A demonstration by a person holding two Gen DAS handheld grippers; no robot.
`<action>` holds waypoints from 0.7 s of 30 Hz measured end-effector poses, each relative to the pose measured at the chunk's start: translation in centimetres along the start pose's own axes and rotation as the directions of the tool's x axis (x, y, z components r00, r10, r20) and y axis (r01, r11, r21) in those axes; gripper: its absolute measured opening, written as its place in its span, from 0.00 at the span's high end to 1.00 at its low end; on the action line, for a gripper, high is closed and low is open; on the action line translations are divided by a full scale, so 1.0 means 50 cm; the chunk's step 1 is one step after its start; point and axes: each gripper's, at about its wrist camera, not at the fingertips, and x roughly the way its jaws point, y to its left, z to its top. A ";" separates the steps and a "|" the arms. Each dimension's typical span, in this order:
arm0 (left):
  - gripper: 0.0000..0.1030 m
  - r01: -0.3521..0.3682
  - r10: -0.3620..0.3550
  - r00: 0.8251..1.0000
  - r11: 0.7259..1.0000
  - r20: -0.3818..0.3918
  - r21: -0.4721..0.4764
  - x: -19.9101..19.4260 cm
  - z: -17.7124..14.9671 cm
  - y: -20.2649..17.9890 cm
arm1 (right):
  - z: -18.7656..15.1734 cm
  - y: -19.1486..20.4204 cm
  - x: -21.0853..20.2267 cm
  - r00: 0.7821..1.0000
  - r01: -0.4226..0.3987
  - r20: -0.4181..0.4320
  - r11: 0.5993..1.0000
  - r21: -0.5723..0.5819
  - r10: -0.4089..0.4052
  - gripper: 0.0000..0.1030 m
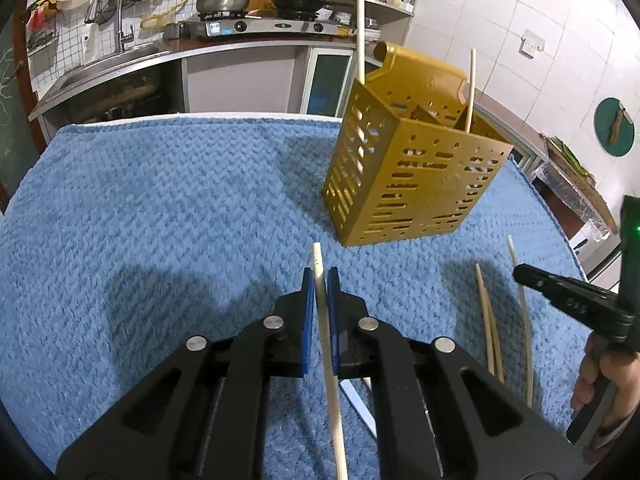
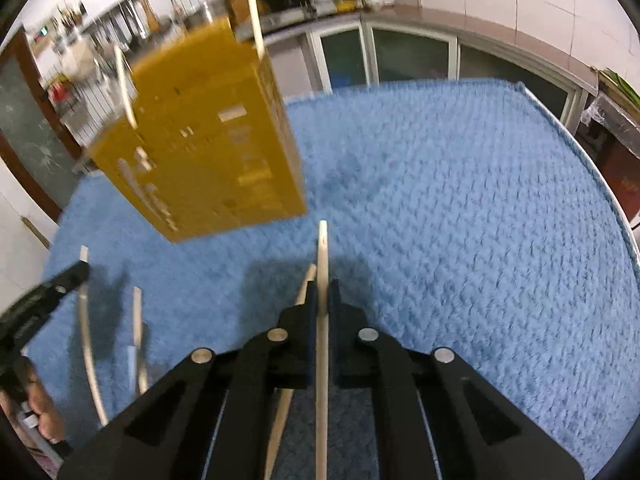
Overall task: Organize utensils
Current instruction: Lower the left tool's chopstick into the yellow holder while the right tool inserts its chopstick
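- The left gripper [image 1: 319, 280] is clamped on a chopstick [image 1: 326, 344] above the blue cloth [image 1: 160, 208].
- The right gripper [image 2: 322, 292] pinches another chopstick [image 2: 322, 320].
- The gold holder [image 1: 412, 168] stands at one o'clock with two chopsticks [image 1: 469, 92] already in it.
- Judging by this, roughly half remains: loose chopsticks [image 1: 490, 320] lie at four o'clock.

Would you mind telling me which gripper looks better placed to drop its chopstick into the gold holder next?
Probably the left gripper. Both grippers clamp a chopstick, but the left view is sharp, with the gold holder ahead and its open top visible. The right gripper sees the holder blurred, off to its left.
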 end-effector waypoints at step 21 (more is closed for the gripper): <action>0.96 0.096 -0.097 0.956 0.995 0.277 0.020 -0.157 0.095 -0.028 | 0.077 0.008 -0.178 0.892 -0.150 0.426 0.988 -0.041 0.153 0.94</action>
